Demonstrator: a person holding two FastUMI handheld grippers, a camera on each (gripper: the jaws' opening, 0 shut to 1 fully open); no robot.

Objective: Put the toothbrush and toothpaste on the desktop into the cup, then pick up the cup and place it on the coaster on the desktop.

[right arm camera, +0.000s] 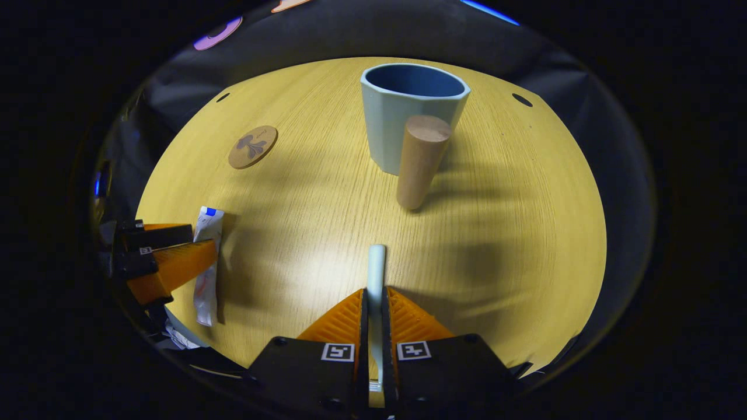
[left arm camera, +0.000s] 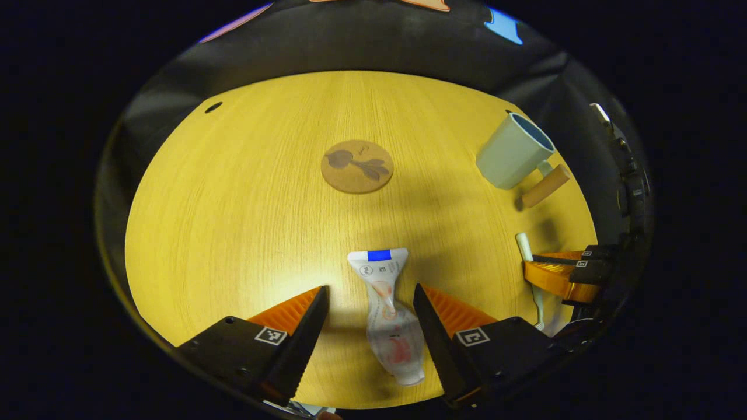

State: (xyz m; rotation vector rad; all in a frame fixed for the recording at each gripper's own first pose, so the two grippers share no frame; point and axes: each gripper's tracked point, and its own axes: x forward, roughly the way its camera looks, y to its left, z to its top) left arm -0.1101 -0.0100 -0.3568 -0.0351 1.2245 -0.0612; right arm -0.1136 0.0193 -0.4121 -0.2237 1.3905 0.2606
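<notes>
While left tool (left arm camera: pixel 370 303) stands apart astride toothpaste (left arm camera: pixel 388 315) at lower frame | right tool (right arm camera: pixel 375 306) clamped on toothbrush (right arm camera: pixel 376 274) | cup (right arm camera: pixel 411 116) upper centre, open bench (right arm camera: pixel 513 221) around.

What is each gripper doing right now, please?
Left gripper: open, fingers either side of the toothpaste, not gripping.
Right gripper: shut on the toothbrush.

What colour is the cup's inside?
Dark blue inside the pale grey-green cup; right gripper view shows it best.
</notes>
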